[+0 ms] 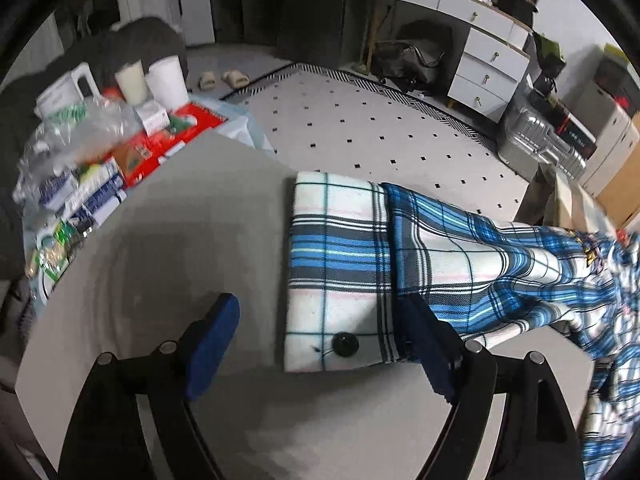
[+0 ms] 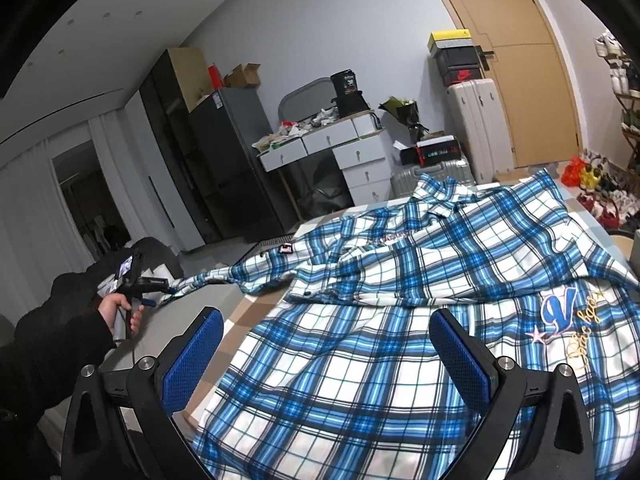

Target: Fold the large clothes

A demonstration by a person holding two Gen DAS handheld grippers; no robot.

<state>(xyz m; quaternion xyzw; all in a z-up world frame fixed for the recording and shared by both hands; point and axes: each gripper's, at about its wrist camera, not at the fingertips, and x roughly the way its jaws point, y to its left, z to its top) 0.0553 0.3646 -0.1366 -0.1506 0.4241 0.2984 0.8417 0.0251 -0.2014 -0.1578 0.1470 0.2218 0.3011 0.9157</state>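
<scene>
A blue and white plaid shirt (image 2: 360, 360) lies spread over the table, its embroidered letter patch (image 2: 560, 308) at the right. One sleeve (image 1: 460, 248) stretches out to the left, and its cuff (image 1: 336, 240) with a black button (image 1: 346, 344) lies flat on the grey tabletop (image 1: 180, 240). My left gripper (image 1: 318, 304) is open just over the cuff, its right finger (image 1: 424, 336) at the cuff's seam, with no pad pressing. In the right wrist view the left gripper (image 2: 150, 284) shows in a hand at the sleeve's end. My right gripper (image 2: 326, 316) hangs open above the shirt's body, holding nothing.
Packets, a plastic bag and cups (image 1: 132, 80) crowd the table's far left corner. Beyond the table's edge lie a dotted rug (image 1: 360, 120), a white drawer desk (image 1: 488, 64) and a silver suitcase (image 1: 536, 140). A black-sleeved arm (image 2: 52, 340) reaches in at the left.
</scene>
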